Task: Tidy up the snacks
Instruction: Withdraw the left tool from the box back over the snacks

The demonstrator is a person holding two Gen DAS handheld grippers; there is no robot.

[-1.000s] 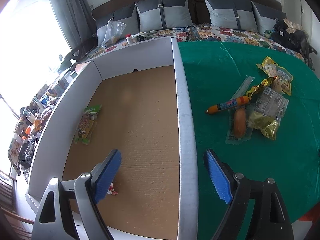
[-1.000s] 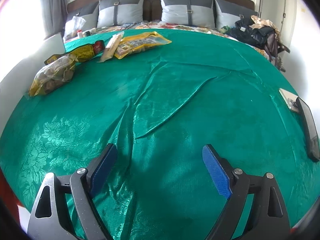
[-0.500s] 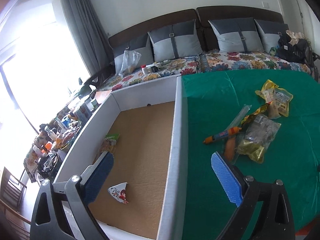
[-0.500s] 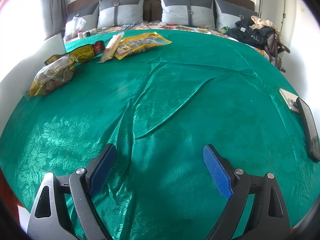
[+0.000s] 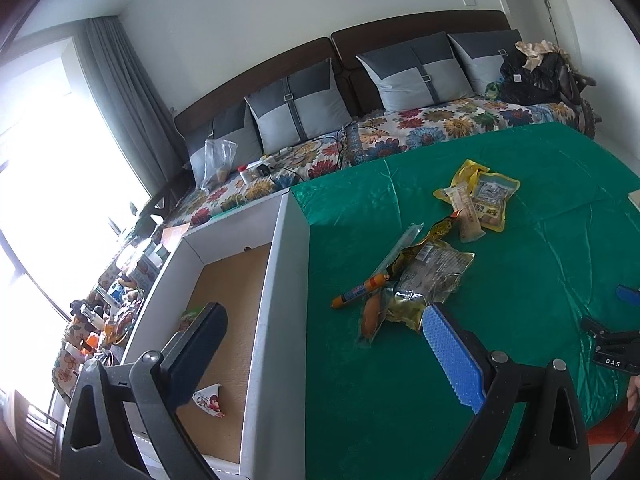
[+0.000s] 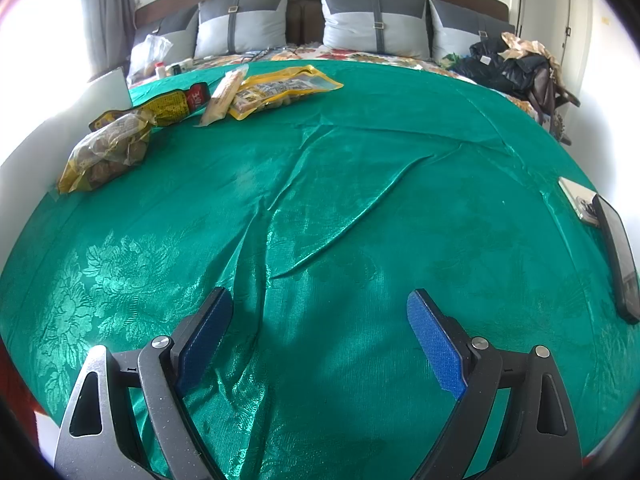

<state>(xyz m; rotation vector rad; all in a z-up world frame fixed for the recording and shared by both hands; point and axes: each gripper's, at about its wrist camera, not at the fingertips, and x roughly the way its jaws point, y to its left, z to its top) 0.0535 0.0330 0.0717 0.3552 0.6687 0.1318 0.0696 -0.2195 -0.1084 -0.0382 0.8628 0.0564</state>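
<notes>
My left gripper [image 5: 324, 348] is open and empty, hovering above the right wall of the white cardboard box [image 5: 276, 300]. On the box's brown floor lie a small white-and-red packet [image 5: 210, 398] and a green packet [image 5: 190, 316]. To the right, on the green cloth [image 5: 520, 264], is a pile of snacks: an orange sausage [image 5: 360, 290], a wrapped bun [image 5: 372, 316], a gold-and-clear bag [image 5: 432, 272], a long stick pack [image 5: 400, 246] and a yellow bag [image 5: 486, 196]. My right gripper [image 6: 320, 320] is open and empty over bare cloth, well short of the snack bags [image 6: 106, 152].
A dark flat device [image 6: 618, 256] and a booklet [image 6: 580, 200] lie at the cloth's right edge. Pillows [image 5: 300, 108] and a flowered cover line the back. A cluttered shelf [image 5: 104, 312] stands left of the box. A hand shows at the right edge [image 5: 634, 384].
My left gripper rose and pulled back from inside the box to above its right wall, jaws a little wider. The small white-and-red packet now lies free on the box floor. The right gripper stayed still.
</notes>
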